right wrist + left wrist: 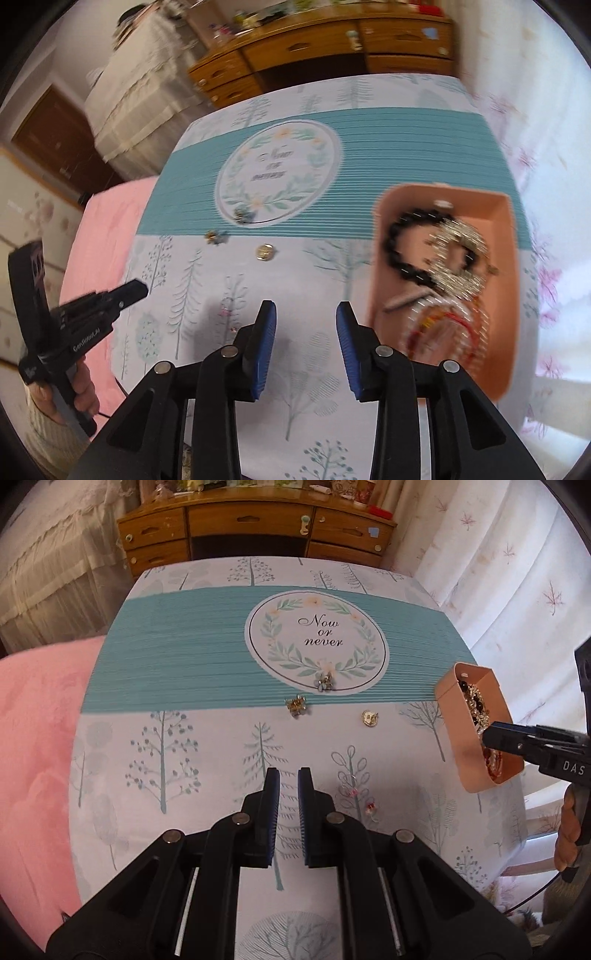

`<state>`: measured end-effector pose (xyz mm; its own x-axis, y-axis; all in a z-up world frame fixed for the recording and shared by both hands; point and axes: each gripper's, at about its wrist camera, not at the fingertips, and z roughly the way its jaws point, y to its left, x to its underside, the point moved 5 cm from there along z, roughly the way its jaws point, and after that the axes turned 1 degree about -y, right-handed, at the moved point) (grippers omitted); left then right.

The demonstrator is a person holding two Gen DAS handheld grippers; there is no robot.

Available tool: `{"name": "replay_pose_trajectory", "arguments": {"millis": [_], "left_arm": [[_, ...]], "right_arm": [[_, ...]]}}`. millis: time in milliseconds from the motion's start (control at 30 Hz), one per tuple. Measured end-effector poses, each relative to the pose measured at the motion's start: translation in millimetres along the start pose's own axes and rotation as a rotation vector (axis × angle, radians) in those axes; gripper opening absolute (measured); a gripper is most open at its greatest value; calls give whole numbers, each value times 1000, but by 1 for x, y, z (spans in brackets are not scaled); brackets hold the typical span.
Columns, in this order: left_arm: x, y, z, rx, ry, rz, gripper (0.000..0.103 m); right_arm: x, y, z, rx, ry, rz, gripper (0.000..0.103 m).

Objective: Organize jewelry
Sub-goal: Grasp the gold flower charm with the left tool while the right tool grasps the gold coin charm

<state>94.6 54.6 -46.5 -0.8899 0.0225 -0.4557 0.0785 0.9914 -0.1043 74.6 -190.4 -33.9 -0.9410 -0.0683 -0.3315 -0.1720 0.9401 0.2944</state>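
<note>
We hold the left hand-held gripper (287, 775) above the table (207, 760) near its front edge, jaws parted by a narrow gap, nothing between them. Our right hand-held gripper (306, 308) hangs over the front-right part, jaws wide apart, also empty; in the left view its tip sits over the tray.

The peach tray (496, 206) lies at the right edge of the table, full of jewelry: a black bead bracelet (397, 243), silver chains (456, 266), red and orange strands (443, 325). Right view is motion-blurred, so finer detail is unclear.

Loose pieces on the table:
- blue-stone cluster (324, 681) on the lower rim of the "Now or never" circle
- gold piece (296, 705) at the front edge of the teal band, left of centre
- round gold piece (369, 717) to its right, toward the tray
- two small pink-and-red earrings (360, 799) just right of the left gripper's fingers, near the front edge

All loose pieces lie apart from each other and outside the tray.
</note>
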Motion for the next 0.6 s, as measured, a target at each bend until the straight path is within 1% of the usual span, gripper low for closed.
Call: {"name": "replay_pose_trajectory", "arguments": {"millis": [100,200,267,367,500,600], "left_arm": [[-6,-5,11,44,24,47,7],[-11,-6,29,79,70,57,7],[-13,-5,37,78,79,58,7],[-19,-1,50,50,82,47,7],[-19,2,62,68,98,18,7],[-15,-1,63,88,101,17,7]], "right_arm": [[-8,14,16,-2,20,-45,35],[-15,23,35,2,43,-85,37],[-16,24,46,5,57,-105,41],[-20,29,64,9,63,-139,53],[-23,36,88,31,78,-180,55],[-28,42,102,38,78,-195,55]]}}
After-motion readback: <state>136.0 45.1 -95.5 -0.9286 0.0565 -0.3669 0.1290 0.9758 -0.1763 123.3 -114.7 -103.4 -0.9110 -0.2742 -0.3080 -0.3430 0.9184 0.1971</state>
